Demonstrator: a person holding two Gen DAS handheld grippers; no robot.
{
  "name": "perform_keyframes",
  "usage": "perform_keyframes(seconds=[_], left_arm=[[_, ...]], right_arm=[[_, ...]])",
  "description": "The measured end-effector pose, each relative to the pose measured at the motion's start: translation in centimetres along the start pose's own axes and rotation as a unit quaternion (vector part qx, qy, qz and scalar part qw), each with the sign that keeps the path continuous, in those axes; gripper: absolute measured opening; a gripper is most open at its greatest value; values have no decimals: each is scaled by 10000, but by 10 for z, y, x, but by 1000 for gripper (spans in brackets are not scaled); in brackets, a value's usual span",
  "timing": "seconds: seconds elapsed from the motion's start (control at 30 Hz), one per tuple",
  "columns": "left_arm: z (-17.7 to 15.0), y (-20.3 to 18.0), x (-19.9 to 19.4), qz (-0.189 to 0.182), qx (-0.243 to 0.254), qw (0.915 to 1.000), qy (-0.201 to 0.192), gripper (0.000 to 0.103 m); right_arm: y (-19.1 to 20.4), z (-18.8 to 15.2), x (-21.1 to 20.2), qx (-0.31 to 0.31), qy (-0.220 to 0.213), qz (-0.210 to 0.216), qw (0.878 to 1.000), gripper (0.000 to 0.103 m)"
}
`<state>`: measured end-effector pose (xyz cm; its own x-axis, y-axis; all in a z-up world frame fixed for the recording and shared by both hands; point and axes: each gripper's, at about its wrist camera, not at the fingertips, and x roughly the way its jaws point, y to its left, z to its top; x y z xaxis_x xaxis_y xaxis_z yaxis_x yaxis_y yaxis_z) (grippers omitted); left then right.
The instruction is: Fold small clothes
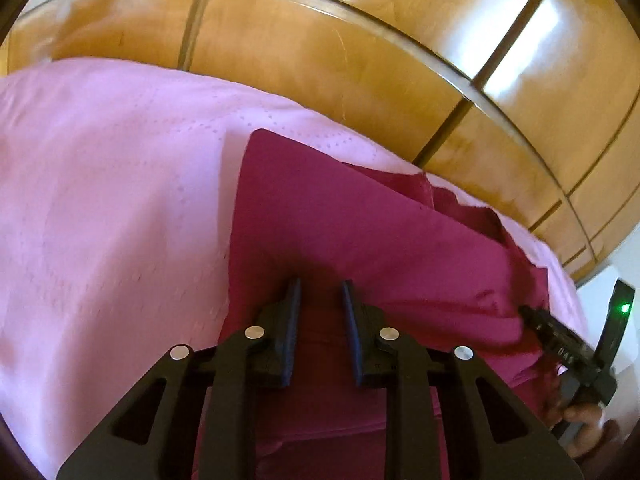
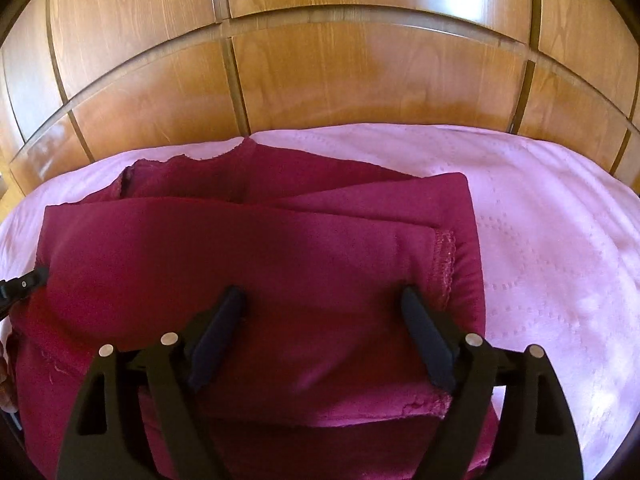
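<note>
A magenta garment (image 1: 360,240) lies partly folded on a pink bedspread (image 1: 100,200). It also shows in the right wrist view (image 2: 240,248), with a folded layer on top and a lace-trimmed hem at its right. My left gripper (image 1: 320,292) hovers over the garment's near left part, its jaws a narrow gap apart and nothing between them. My right gripper (image 2: 324,300) is wide open over the garment's near edge, empty. The right gripper also shows at the right edge of the left wrist view (image 1: 528,314), at the garment's side.
A wooden panelled headboard (image 2: 340,72) rises right behind the bedspread (image 2: 560,240). The person's hand (image 1: 580,420) holds the right gripper's handle. Pink bedspread lies on both sides of the garment.
</note>
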<state>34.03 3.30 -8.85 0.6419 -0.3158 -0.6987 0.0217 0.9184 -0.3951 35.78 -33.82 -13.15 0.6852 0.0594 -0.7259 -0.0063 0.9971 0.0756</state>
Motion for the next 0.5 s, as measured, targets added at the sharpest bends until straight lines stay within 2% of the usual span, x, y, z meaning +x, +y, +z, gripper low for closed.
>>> perform_keyframes(seconds=[0.1, 0.2, 0.27, 0.33, 0.37, 0.43, 0.47, 0.5], left_arm=[[0, -8, -2, 227, 256, 9994, 22, 21], [-3, -23, -17, 605, 516, 9968, 77, 23], [-10, -30, -31, 781, 664, 9947, 11, 39], [-24, -37, -50, 751, 775, 9940, -164, 53], [-28, -39, -54, 793, 865, 9929, -190, 56], [-39, -40, -51, 1167, 1171, 9861, -140, 56], [-43, -36, -43, 1263, 1170, 9851, 16, 57], [-46, -25, -33, 1201, 983, 9876, 235, 59]], right_arm=[[-1, 0, 0, 22, -14, 39, 10000, 83], [-1, 0, -4, 0, -22, 6, 10000, 84], [0, 1, -7, -23, -5, -74, 10000, 85], [4, 4, -14, -112, 94, -250, 9996, 92], [7, 4, -21, -141, 129, -279, 9994, 94], [11, -4, -35, -144, 109, -171, 9997, 96], [12, -10, -37, -177, 146, -170, 9996, 96], [15, -15, -37, -236, 195, -225, 9993, 96]])
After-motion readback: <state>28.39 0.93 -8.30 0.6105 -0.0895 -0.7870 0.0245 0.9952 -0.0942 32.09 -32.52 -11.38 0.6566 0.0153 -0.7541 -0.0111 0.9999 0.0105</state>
